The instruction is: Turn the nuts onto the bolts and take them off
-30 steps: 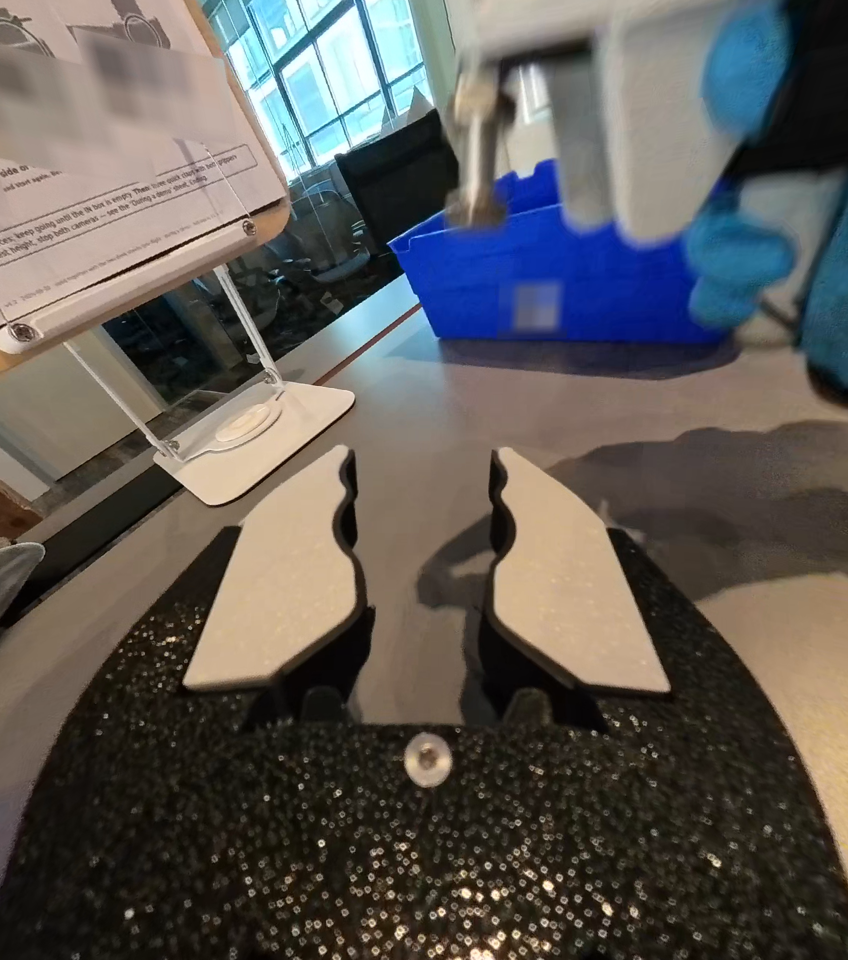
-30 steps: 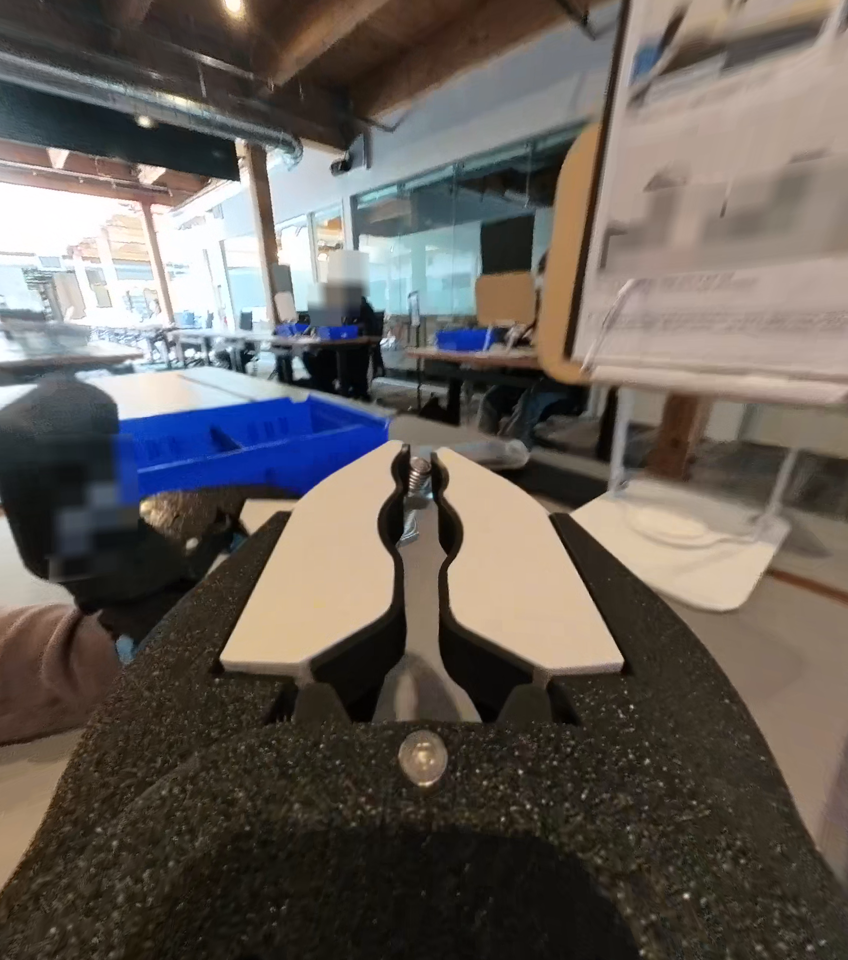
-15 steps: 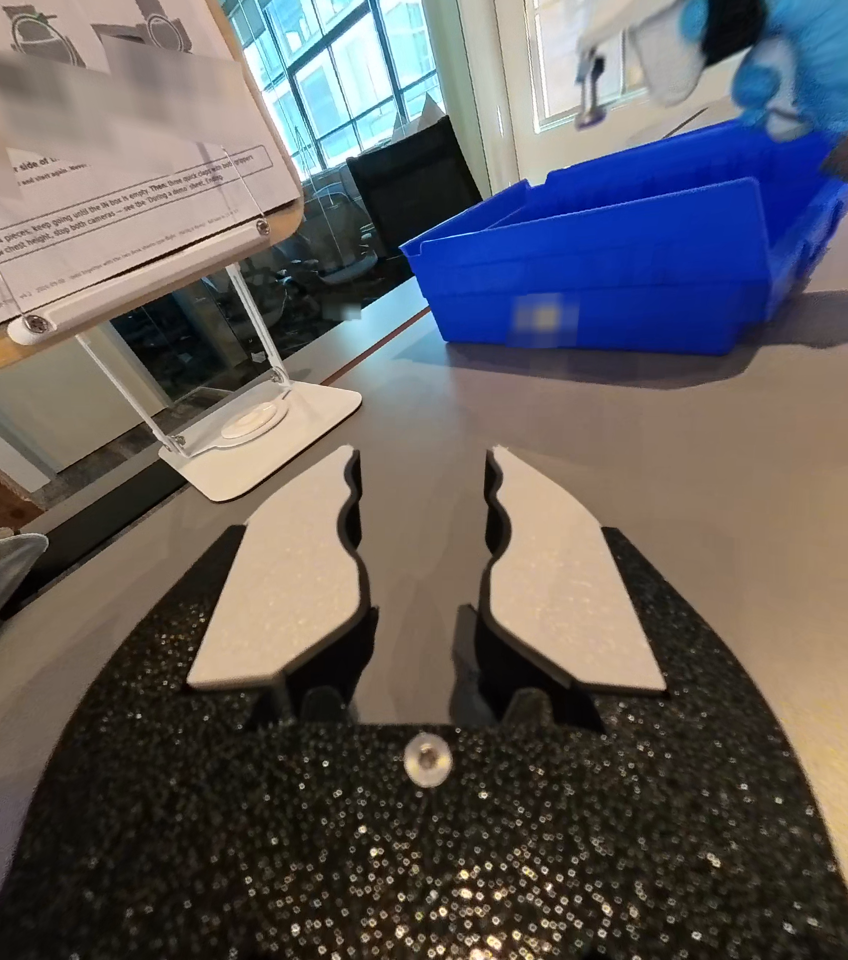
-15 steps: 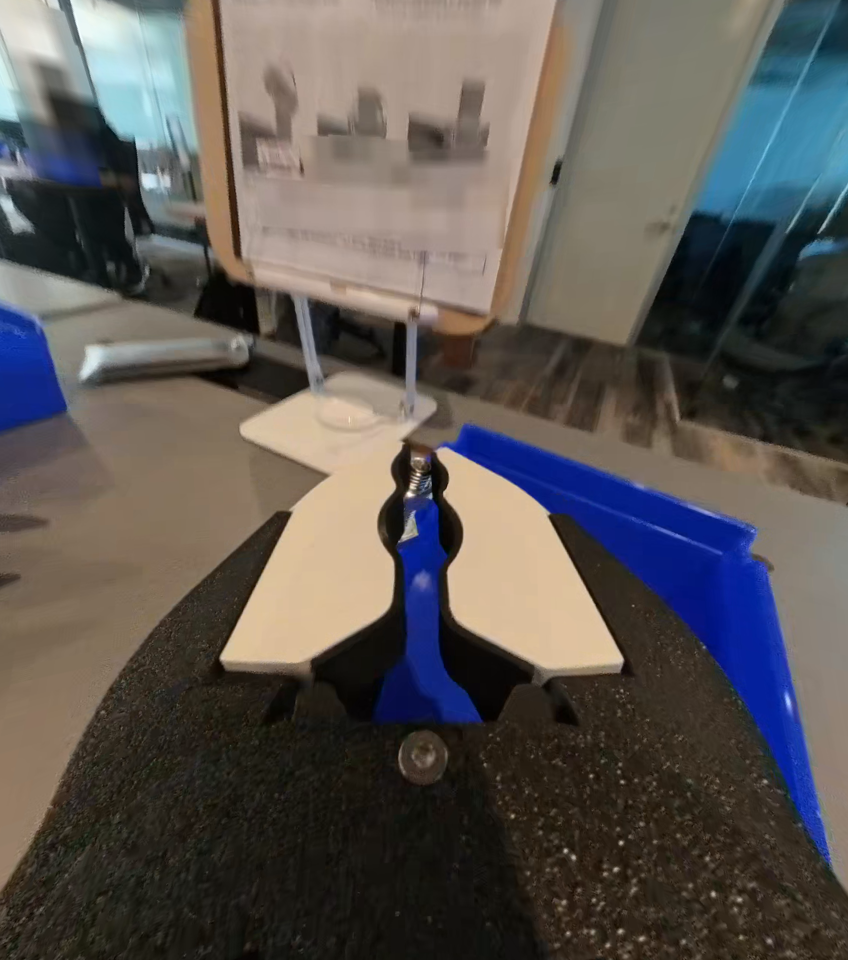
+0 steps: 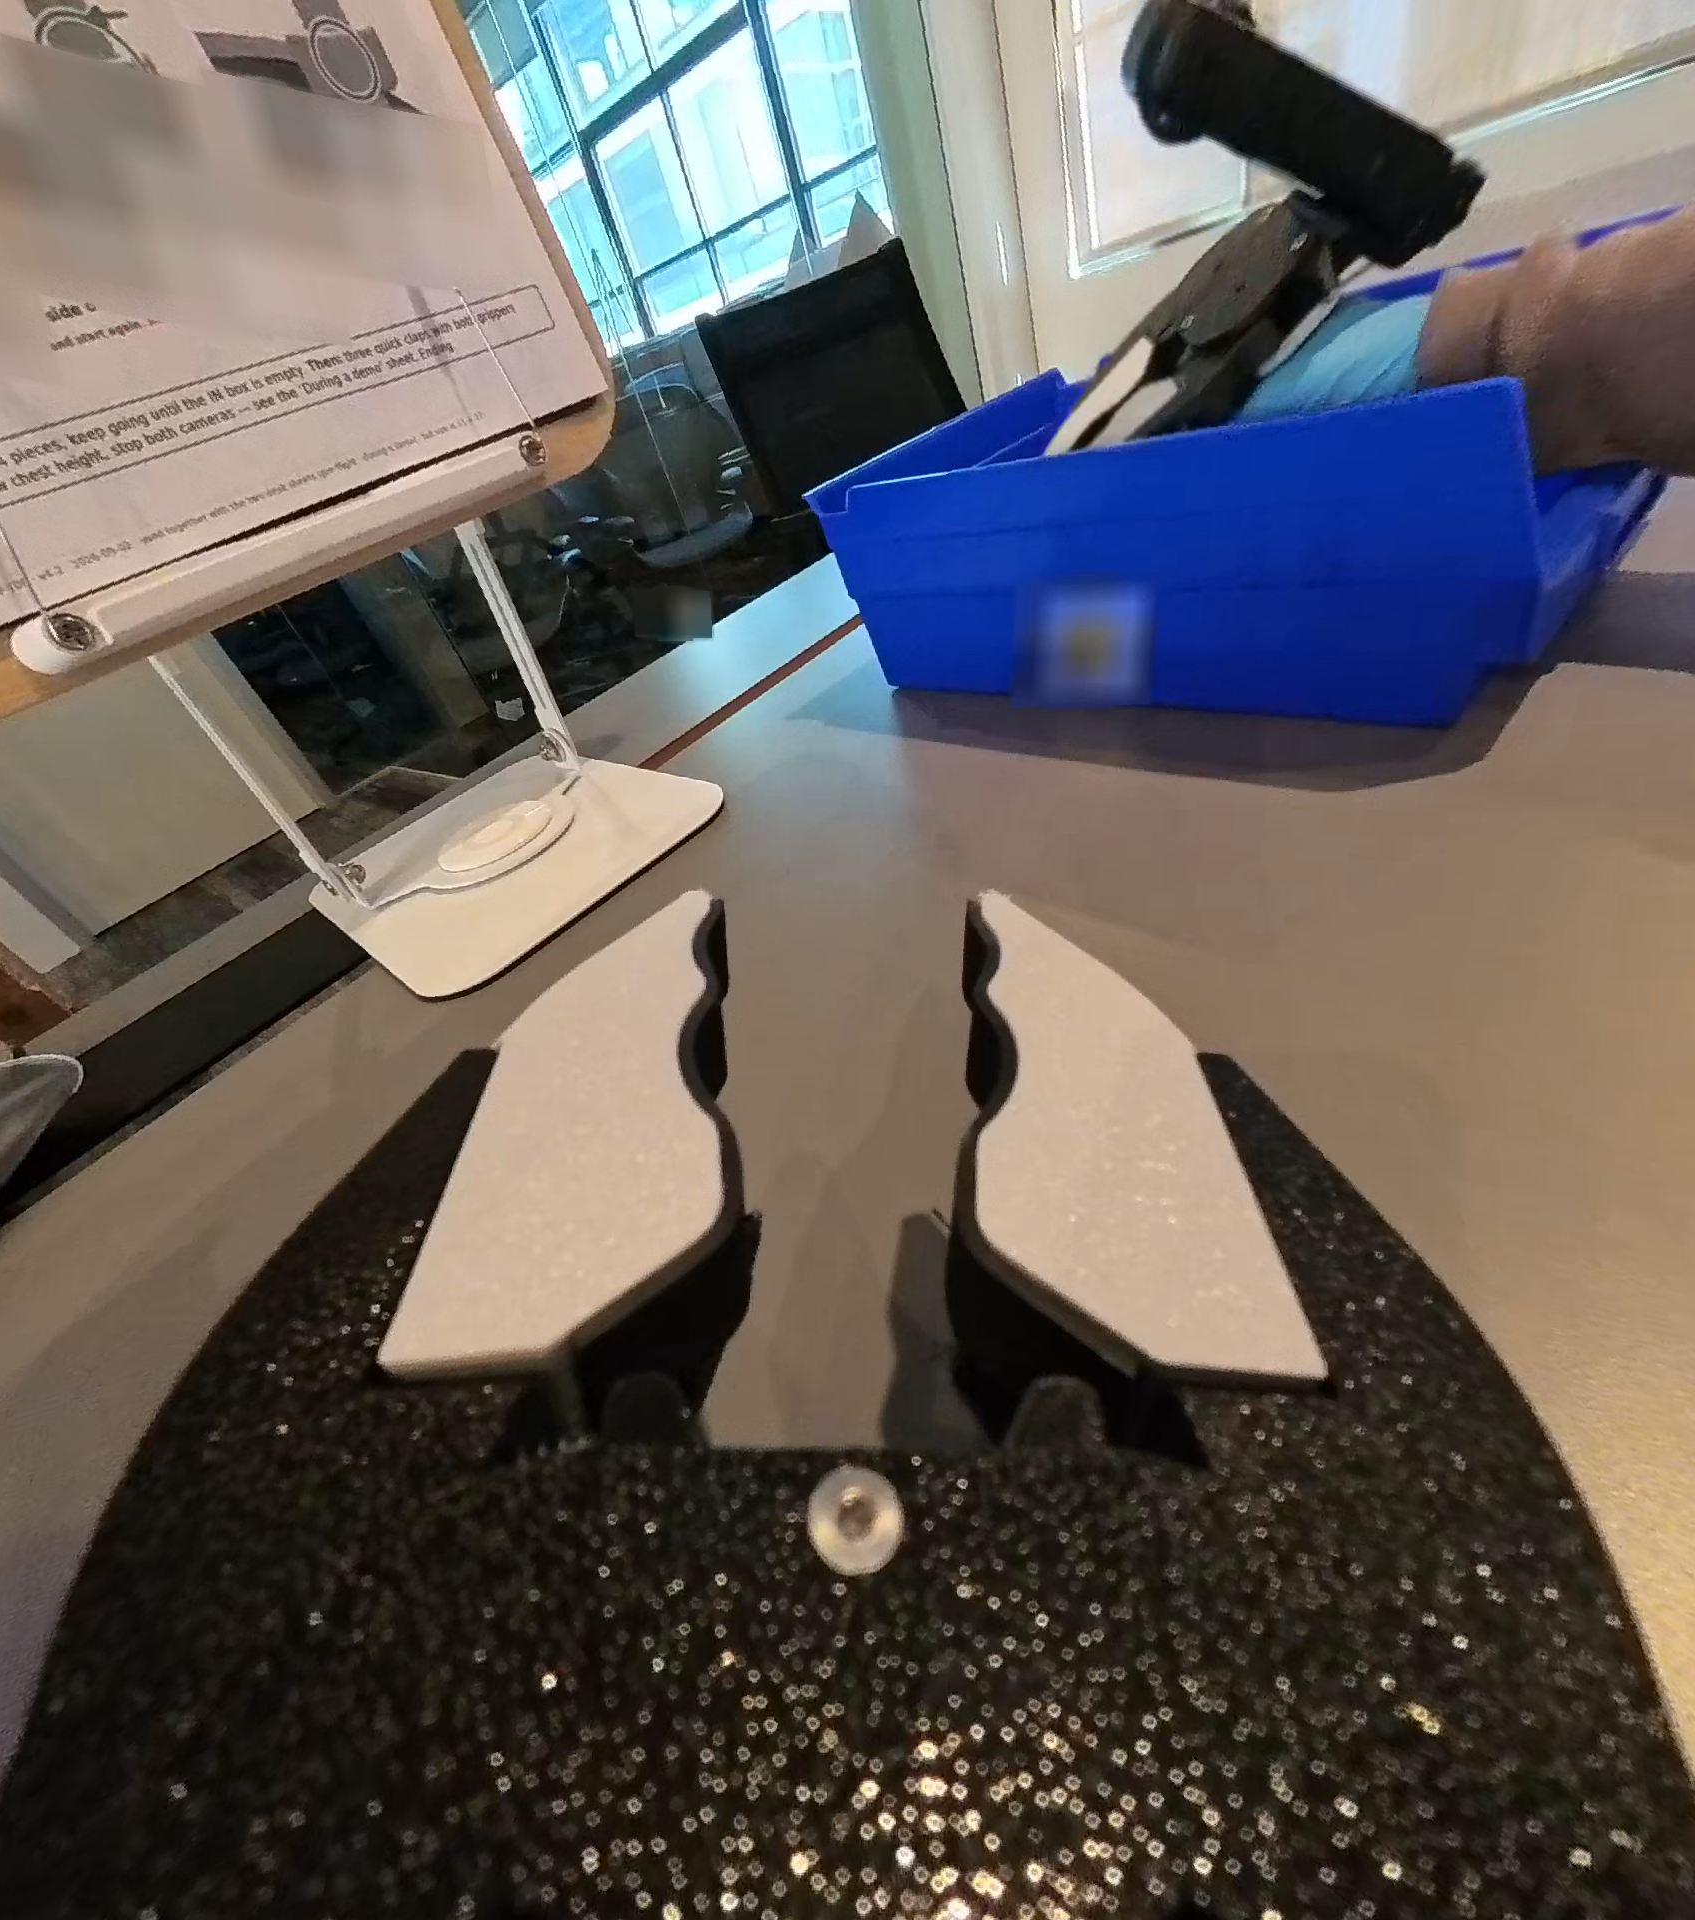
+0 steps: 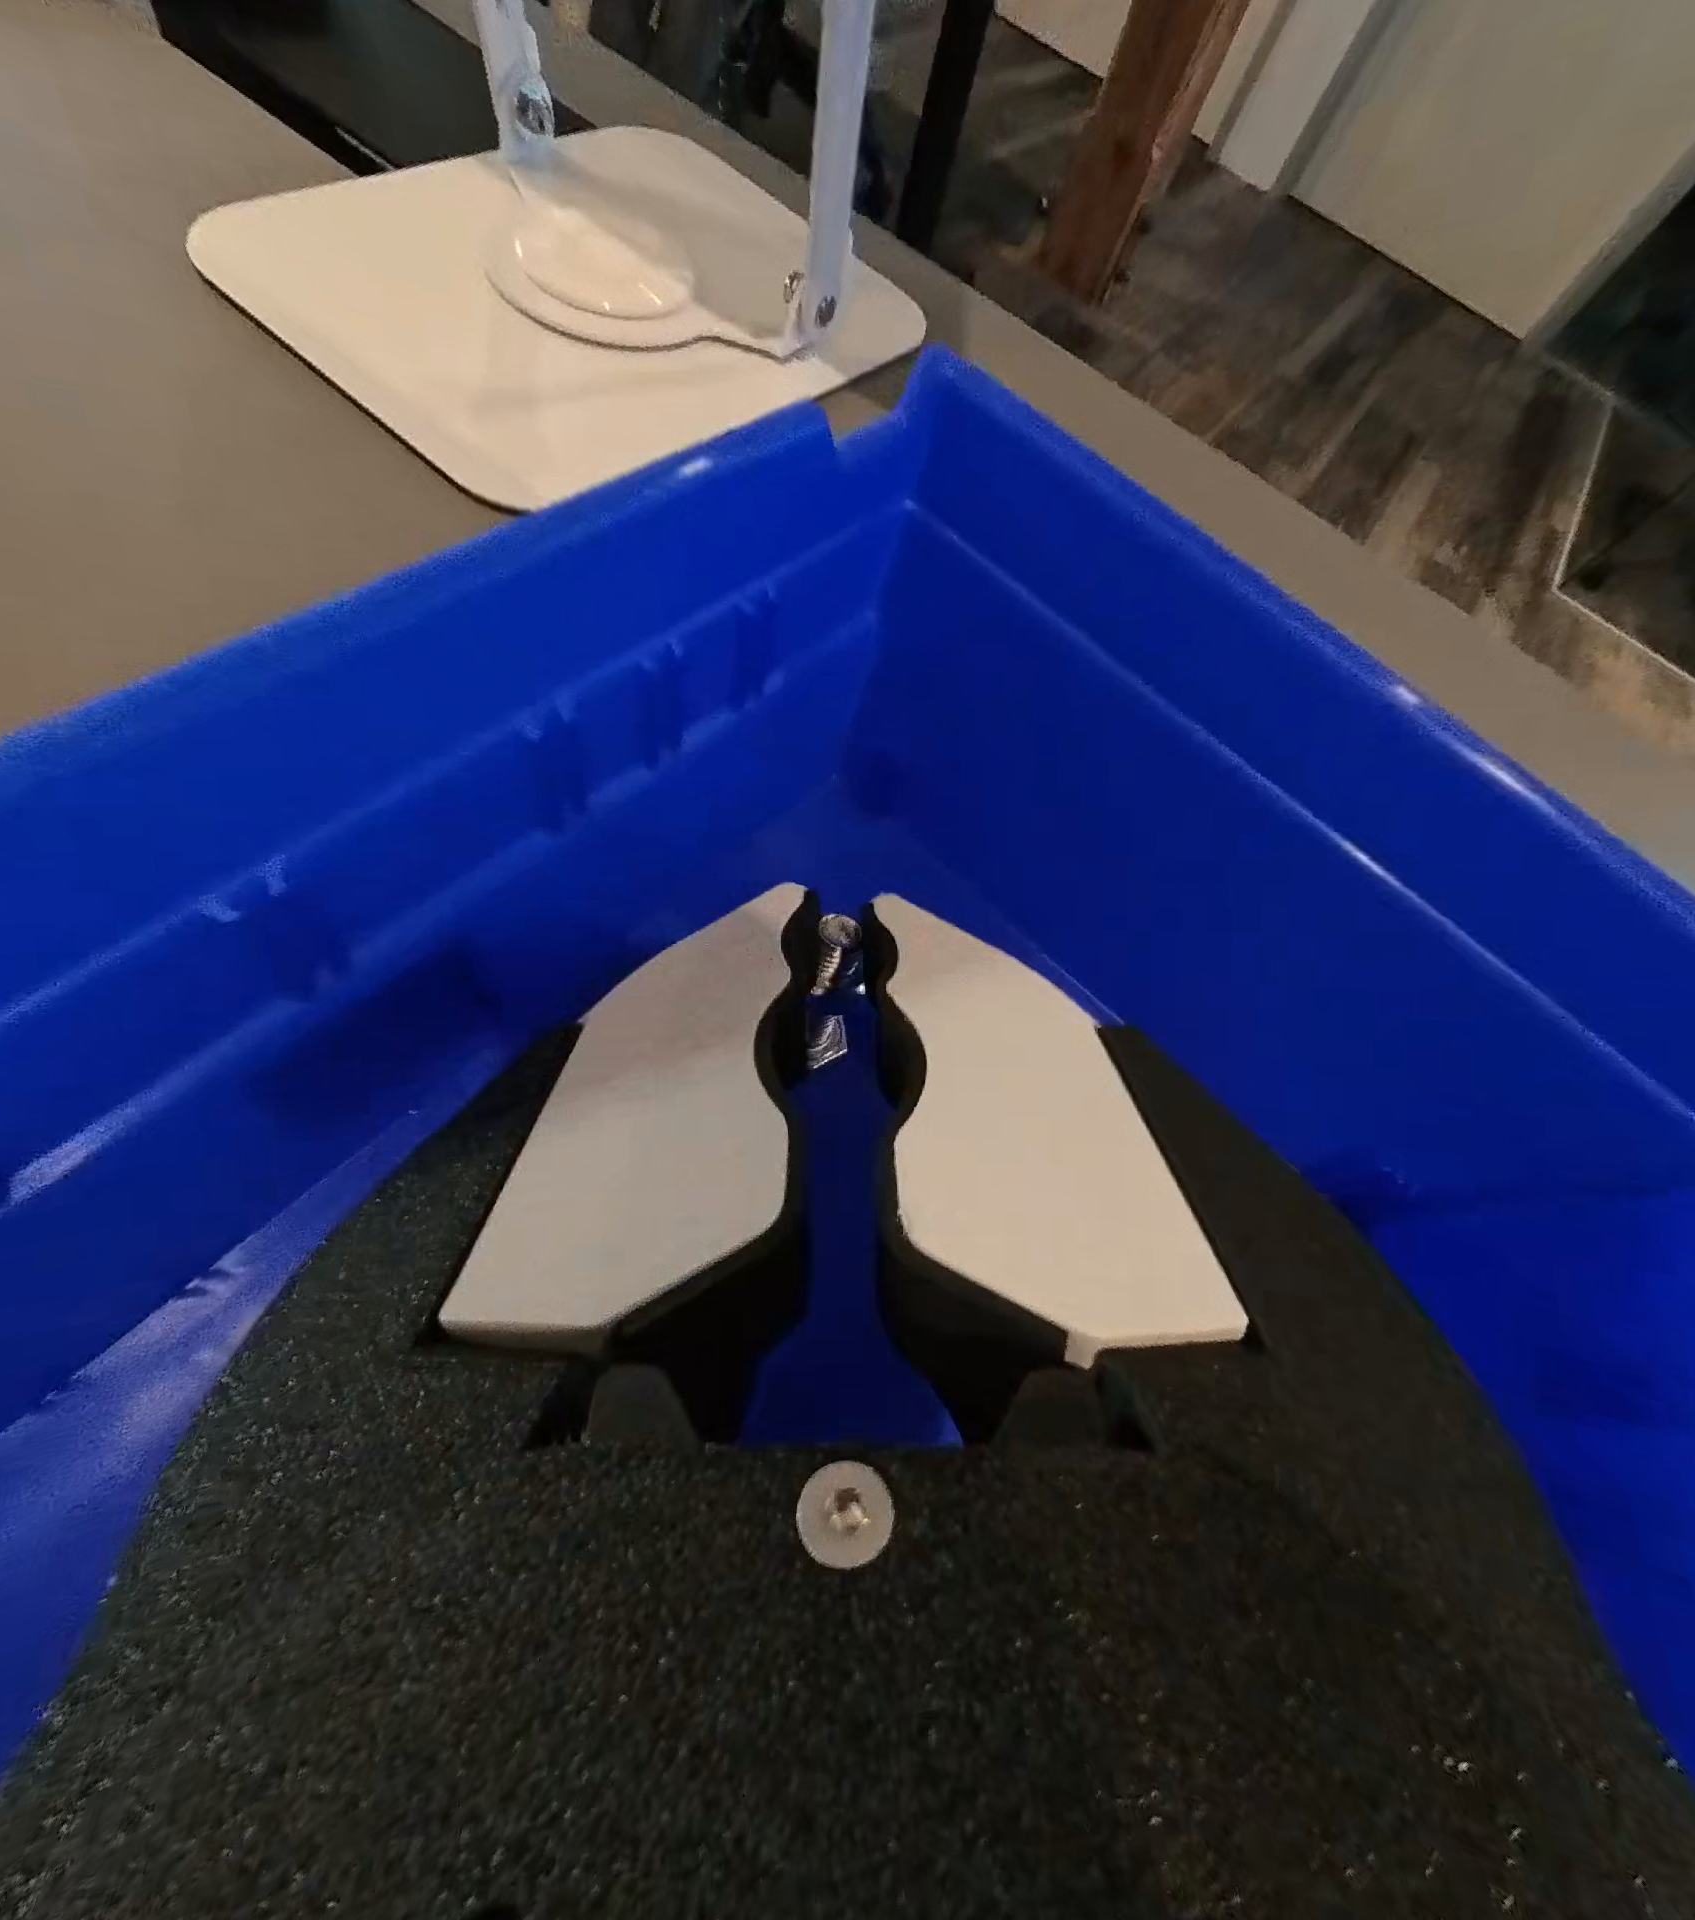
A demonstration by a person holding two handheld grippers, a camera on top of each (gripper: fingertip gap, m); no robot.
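The left gripper [image 5: 843, 935] sits low over the grey table [image 5: 1238, 987], its two pale fingers [image 5: 594, 1143] spread apart with nothing between them — only bare tabletop shows in the gap. In the left wrist view a white stand [image 5: 521, 883] stands at about 10 o'clock from the fingertips, carrying a board with a printed sheet [image 5: 199, 312] clipped to it. A blue bin [image 5: 1238, 582] rests on the table at roughly 1 o'clock, well apart from the left gripper. The right gripper [image 5: 1113, 405] reaches down into that bin from above, tilted, held by a hand in a blue glove [image 5: 1342, 358] with a sleeve [image 5: 1632, 332] behind it.

In the right wrist view the right gripper [image 6: 838, 935] is inside the bin [image 6: 407, 779], pointing toward one of its inner corners at 12 o'clock. Its fingers [image 6: 656, 1143] are drawn close together and clamped on a small silver bolt [image 6: 832, 951] right at the tips; the threaded shank shows in the narrow slot between them. Whether a nut sits on it cannot be told at this size. The bolt hangs just above the bin's blue floor, near the corner — contact with the floor cannot be made out. Past the bin's rim, at 11 o'clock, the stand's base [image 6: 469, 312] lies on the table [image 6: 95, 364], just beside the bin's outer wall.
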